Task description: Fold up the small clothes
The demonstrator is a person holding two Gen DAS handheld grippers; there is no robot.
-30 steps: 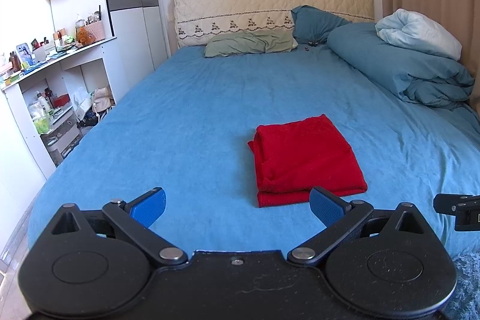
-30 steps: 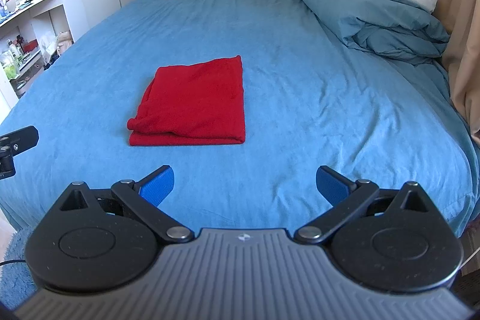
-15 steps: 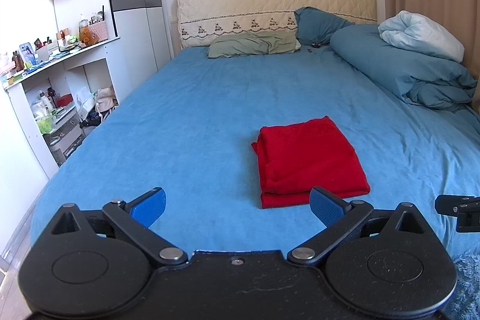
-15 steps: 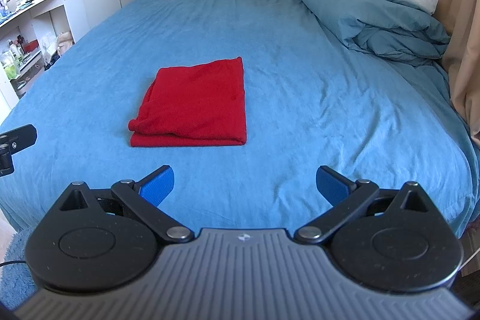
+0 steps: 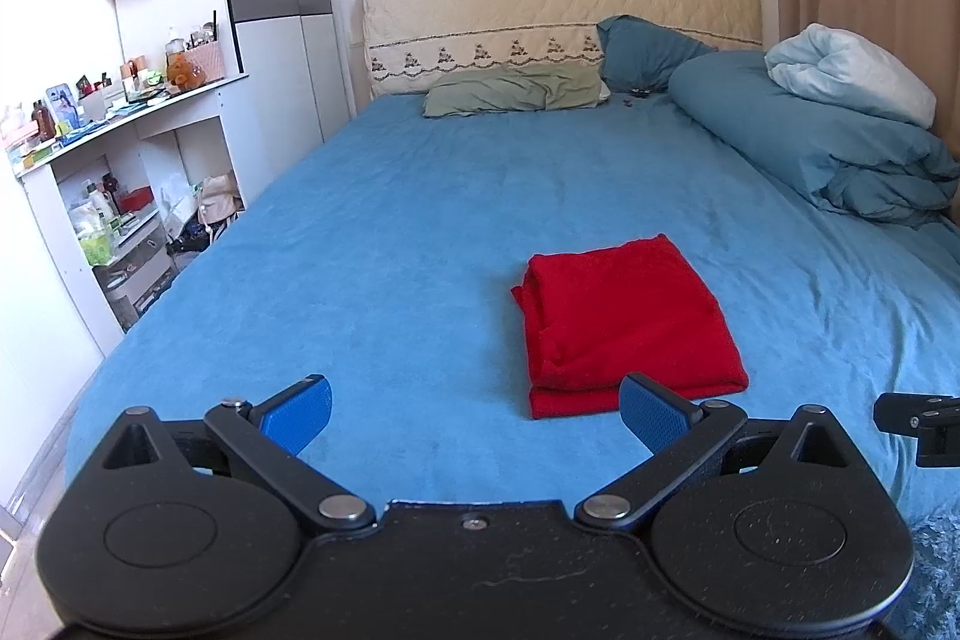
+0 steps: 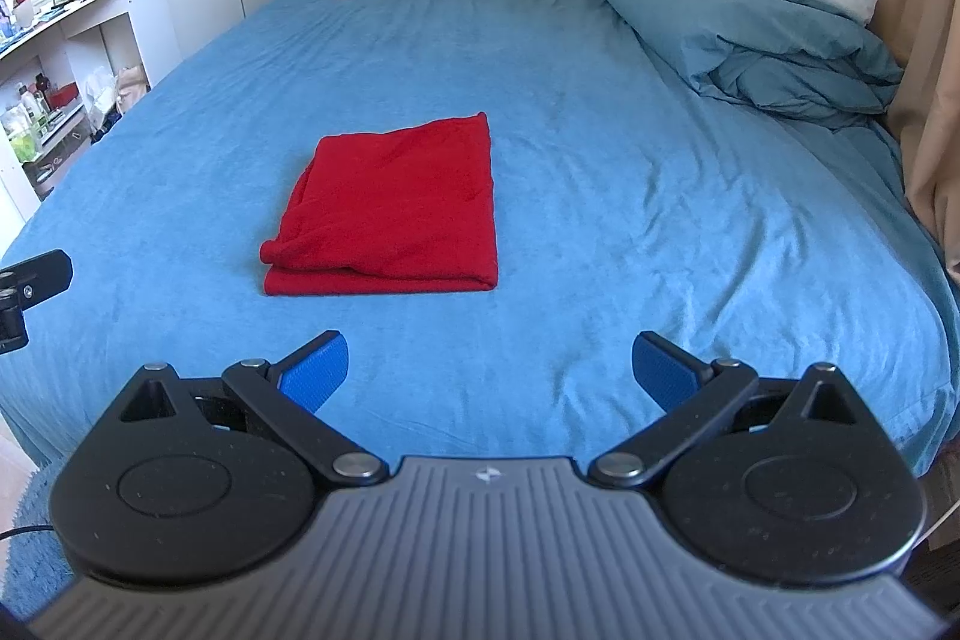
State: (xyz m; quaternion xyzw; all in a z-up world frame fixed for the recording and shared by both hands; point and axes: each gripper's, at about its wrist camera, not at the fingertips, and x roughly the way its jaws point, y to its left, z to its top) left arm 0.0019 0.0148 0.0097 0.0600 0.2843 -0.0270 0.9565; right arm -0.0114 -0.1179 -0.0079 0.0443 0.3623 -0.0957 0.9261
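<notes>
A red garment (image 5: 624, 322) lies folded into a neat rectangle on the blue bed sheet (image 5: 420, 232); it also shows in the right wrist view (image 6: 396, 208). My left gripper (image 5: 474, 412) is open and empty, held near the foot of the bed, short of the garment. My right gripper (image 6: 489, 370) is open and empty, also back from the garment. A black part of the right gripper shows at the right edge of the left wrist view (image 5: 918, 418).
A blue duvet (image 5: 840, 148) with a white pillow (image 5: 852, 70) is piled at the bed's right. A green pillow (image 5: 516, 91) lies by the headboard (image 5: 540, 10). Cluttered white shelves (image 5: 120, 196) stand left. A curtain (image 6: 924, 40) hangs right.
Both grippers have drifted slightly, so the garment sits a little further right and lower in view. Both stay open; the garment has not moved.
</notes>
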